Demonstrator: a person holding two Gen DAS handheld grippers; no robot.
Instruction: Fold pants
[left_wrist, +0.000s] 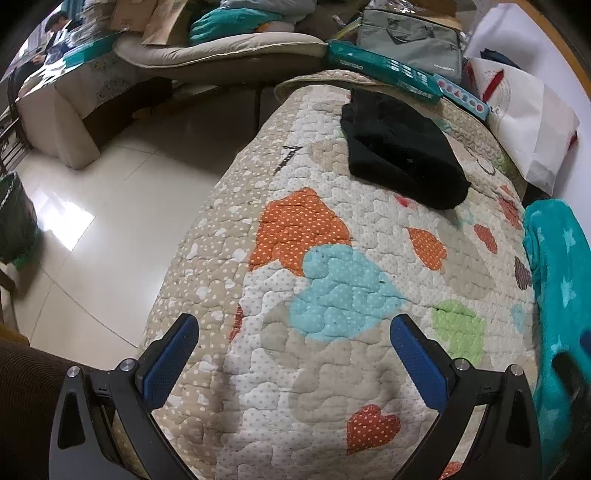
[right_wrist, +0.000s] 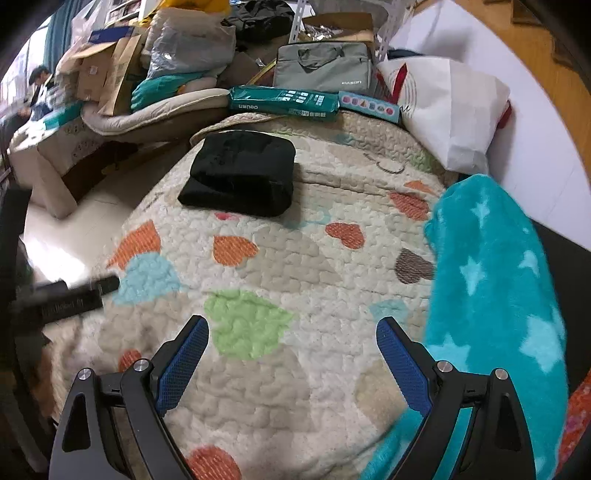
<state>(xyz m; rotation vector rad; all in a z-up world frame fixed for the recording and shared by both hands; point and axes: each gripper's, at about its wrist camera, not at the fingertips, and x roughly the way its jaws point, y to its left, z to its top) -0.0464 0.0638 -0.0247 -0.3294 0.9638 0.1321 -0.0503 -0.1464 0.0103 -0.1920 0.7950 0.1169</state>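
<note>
**Black pants sit folded at the far end of the quilt as 2 empty grippers hover**

The black pants (right_wrist: 240, 171) lie in a compact, squared bundle near the far end of a heart-patterned quilt (right_wrist: 295, 258), well apart from both tools. The left gripper (left_wrist: 293, 354) hangs over the near part of the quilt with its blue-padded fingers (left_wrist: 171, 360) spread wide and nothing between them. The right gripper (right_wrist: 291, 354) is likewise spread and empty, its right finger just beside a teal star blanket (right_wrist: 491, 288) that runs along the quilt's right side. From the right wrist view the bundle shows at least 2 stacked layers with a rounded fold facing the camera, so the folding looks finished or close to it.

Risks remain. The pants rest near the quilt's left edge, where it drops to a glossy tiled floor (left_wrist: 92, 206); a nudge or a tug on the quilt could slide them off. The thick, soft fabric may spring open if the top layer is caught by a finger during any final tidying. A further reach by the right gripper could snag the teal star blanket and drag it across the quilt. A green box (right_wrist: 284, 101) and a white bag (right_wrist: 454, 110) crowd the far end, leaving little room to reposition the bundle. A dark, blurred object at the left of the right wrist view cannot be identified.
</note>
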